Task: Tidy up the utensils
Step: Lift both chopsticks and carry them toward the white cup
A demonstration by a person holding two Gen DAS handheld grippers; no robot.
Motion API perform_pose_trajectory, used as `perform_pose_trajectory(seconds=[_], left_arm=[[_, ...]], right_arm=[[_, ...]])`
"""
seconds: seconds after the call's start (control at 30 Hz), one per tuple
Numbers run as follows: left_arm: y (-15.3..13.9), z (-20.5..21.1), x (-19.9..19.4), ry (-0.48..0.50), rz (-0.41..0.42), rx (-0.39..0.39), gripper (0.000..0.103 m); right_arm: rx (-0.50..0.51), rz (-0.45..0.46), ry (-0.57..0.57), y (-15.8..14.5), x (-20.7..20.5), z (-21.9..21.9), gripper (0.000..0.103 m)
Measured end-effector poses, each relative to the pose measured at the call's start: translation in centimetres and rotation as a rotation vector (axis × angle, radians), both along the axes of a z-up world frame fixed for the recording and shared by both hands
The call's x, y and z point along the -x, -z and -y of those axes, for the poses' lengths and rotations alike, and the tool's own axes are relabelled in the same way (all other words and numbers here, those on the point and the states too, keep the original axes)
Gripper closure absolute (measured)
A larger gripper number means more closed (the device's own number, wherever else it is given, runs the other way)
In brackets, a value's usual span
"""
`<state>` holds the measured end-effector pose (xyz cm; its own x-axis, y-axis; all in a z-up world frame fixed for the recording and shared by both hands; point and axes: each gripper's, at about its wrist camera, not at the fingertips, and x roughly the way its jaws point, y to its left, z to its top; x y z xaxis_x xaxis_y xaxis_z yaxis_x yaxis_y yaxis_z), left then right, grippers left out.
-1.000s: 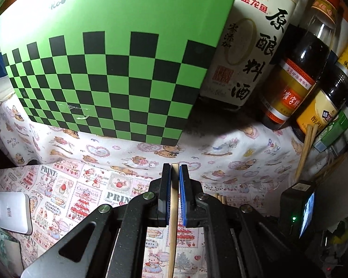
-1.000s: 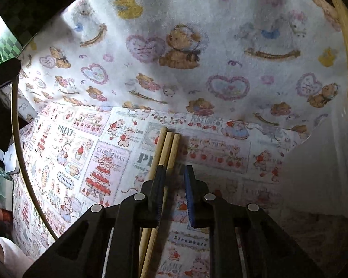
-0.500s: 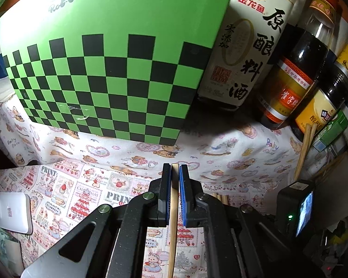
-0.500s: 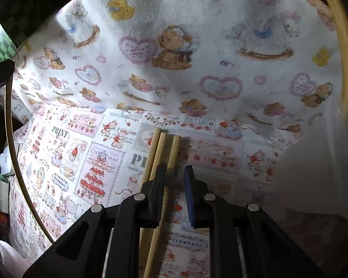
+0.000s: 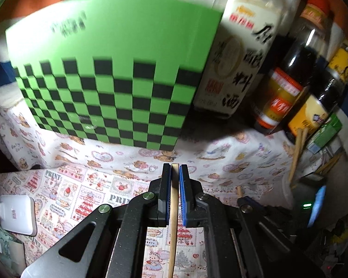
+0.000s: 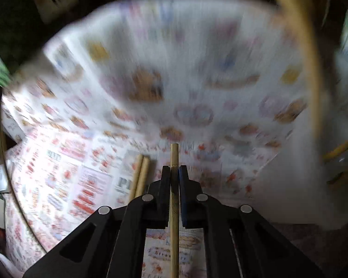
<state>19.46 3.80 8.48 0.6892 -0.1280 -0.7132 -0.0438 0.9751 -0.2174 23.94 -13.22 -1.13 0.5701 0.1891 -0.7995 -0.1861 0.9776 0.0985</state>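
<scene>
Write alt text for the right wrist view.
The right claw is shut on one wooden chopstick, held lengthwise above a patterned cloth. Two more chopsticks lie together on the cloth, left of it. The picture is motion-blurred.

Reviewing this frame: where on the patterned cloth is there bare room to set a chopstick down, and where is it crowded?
Free: the printed cloth between the white device and the left tool. Crowded: the back right, where bottles stand beside the checkered board.

Home kitchen: sauce bottles (image 5: 287, 78), chopsticks (image 5: 297, 153).
</scene>
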Motion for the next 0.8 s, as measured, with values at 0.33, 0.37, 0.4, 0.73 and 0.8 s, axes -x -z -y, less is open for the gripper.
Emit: perform_pose_trajectory(seconds=[0.33,0.37,0.4,0.73,0.8], left_arm=[[-5.5,0.3,5.2,0.031,0.179,-0.013,0.097],[-6.0,0.4,5.7,0.029,0.195,-0.018,0.097],[-6.5,0.4,6.3,0.023,0.21,-0.017,0.097],[-10.0,1.2,10.5,0.038,0.351,0.007,0.097],[-10.2,1.4,11.0,0.056,0.368,0.02,0.097]], right_arm=[[-0.142,0.298,-0.018,-12.6,7.7,4.6,0.095],[-0.159,0.338,0.005,-13.8,8.7,5.6,0.095],[-0.16,0.368,0.021,-14.7,9.4,6.0,0.095],[-0.09,0.619,0.104,-19.8,14.4,9.2,0.095],[-0.091,0.638,0.115,-19.9,14.9,9.2,0.095]])
